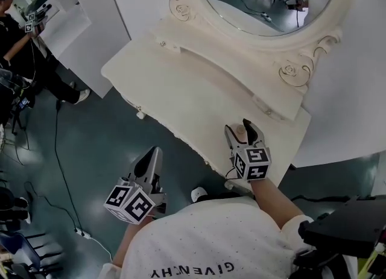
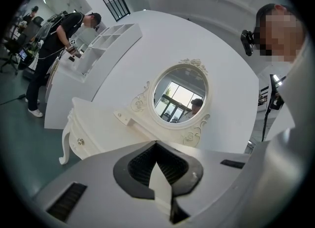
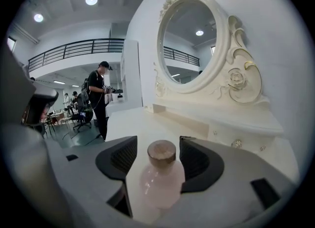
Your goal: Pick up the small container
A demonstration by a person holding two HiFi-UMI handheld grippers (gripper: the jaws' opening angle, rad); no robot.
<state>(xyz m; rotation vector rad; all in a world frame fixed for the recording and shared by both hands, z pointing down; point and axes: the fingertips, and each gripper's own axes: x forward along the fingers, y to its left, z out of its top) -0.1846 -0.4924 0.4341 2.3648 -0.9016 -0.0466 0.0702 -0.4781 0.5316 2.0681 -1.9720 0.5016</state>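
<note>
Nearest to us is our white shirt [image 1: 205,241], low in the head view, facing the dressing table [image 1: 181,85]. Our left gripper [image 1: 157,151] hangs short of the dressing table's front edge, over the dark floor [image 1: 102,151], its jaws clenched together with nothing between them. Our right gripper [image 1: 239,128] is over the dressing table's top, near its front edge and below the oval mirror [image 1: 265,0]. Its jaws are released and wide. The small container [image 3: 161,173], a pale pink bottle with a round cap, stands upright between them with a gap on each side of the cap. Its base is hidden, so we cannot tell whether it rests on the top.
</note>
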